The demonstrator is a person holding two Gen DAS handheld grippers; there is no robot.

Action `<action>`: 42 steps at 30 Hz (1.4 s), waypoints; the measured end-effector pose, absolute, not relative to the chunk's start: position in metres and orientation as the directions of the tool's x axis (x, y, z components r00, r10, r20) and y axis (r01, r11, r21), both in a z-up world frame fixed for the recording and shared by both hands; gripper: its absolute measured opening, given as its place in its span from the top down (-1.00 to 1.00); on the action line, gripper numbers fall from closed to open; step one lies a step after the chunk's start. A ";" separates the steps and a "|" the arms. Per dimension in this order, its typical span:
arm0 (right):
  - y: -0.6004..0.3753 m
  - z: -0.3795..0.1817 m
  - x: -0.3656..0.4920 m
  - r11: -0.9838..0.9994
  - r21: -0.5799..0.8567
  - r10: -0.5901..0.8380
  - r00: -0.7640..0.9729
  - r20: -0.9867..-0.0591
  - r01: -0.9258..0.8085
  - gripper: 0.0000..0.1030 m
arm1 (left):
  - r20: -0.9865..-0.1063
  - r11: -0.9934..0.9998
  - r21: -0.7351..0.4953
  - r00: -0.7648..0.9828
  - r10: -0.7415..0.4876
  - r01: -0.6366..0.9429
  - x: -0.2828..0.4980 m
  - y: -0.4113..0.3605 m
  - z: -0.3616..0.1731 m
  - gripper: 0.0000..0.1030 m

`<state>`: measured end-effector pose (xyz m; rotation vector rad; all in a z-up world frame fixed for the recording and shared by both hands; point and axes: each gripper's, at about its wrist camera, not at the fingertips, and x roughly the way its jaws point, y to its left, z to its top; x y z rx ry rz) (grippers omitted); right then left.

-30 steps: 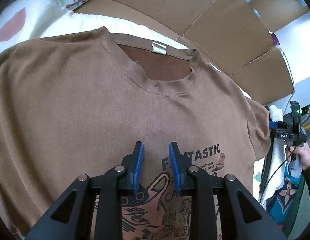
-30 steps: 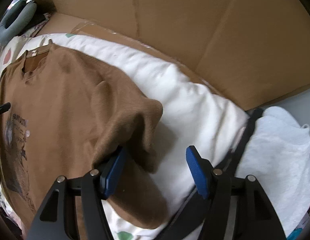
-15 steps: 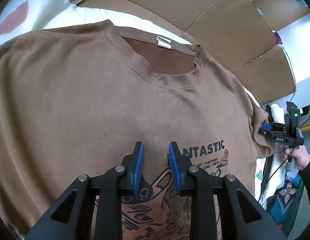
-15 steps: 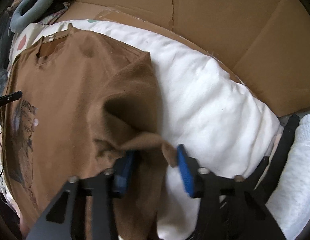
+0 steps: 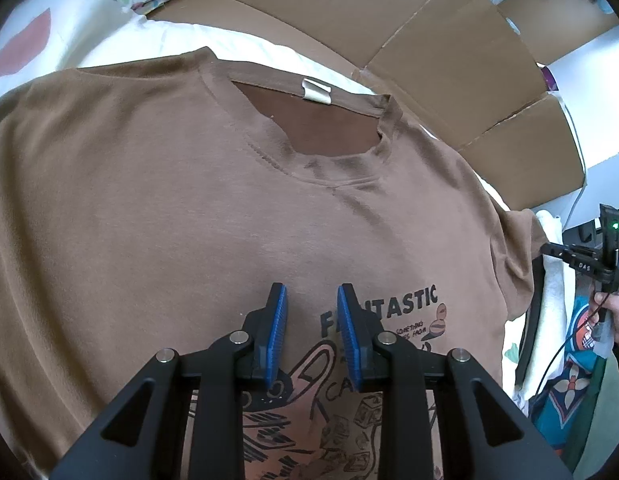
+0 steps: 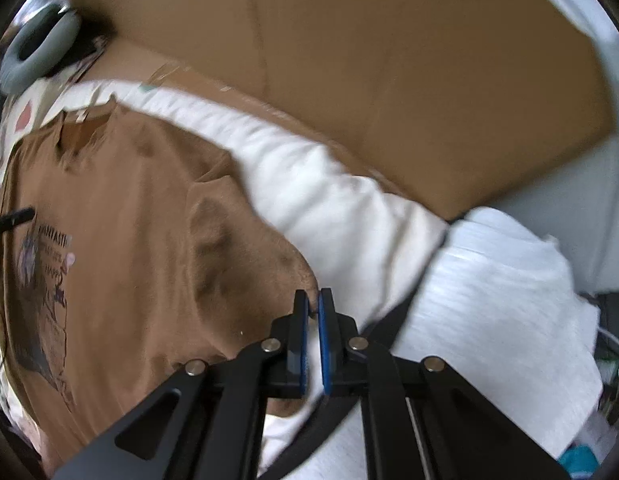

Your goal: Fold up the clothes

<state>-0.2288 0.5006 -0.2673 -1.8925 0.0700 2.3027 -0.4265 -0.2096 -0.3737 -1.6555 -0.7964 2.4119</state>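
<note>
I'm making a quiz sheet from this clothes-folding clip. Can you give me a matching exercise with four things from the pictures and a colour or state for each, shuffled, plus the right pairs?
Things:
1. T-shirt
2. Right gripper
3. Left gripper
4. Neck label

States:
A. jaws apart, nothing between them, over the chest print
B. pale, curled, inside the back of the collar
C. brown, spread front side up on white bedding
D. closed on the sleeve edge

Pairs: 1-C, 2-D, 3-A, 4-B

Flattened cardboard (image 6: pixel 389 80) stands behind a white duvet (image 6: pixel 309 184), with a grey neck pillow (image 6: pixel 37 48) at the far corner.
</note>
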 end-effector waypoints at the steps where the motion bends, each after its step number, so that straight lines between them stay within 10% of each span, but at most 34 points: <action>1: 0.505 -0.264 -0.227 -0.983 -0.072 0.105 -0.189 -0.976 -0.171 0.92 | -0.837 -0.857 -0.476 -0.399 0.374 0.197 -0.427 -0.209 -0.373 0.47; 25: 0.526 -0.258 -0.245 -0.927 -0.092 0.183 -0.224 -0.957 -0.365 0.93 | -0.835 -0.873 -0.473 -0.376 0.403 0.115 -0.447 -0.169 -0.368 0.47; 42: 0.552 -0.270 -0.232 -0.901 -0.064 0.190 -0.258 -0.947 -0.429 0.94 | -0.799 -0.882 -0.416 -0.375 0.470 -0.220 -0.589 -0.066 -0.314 0.47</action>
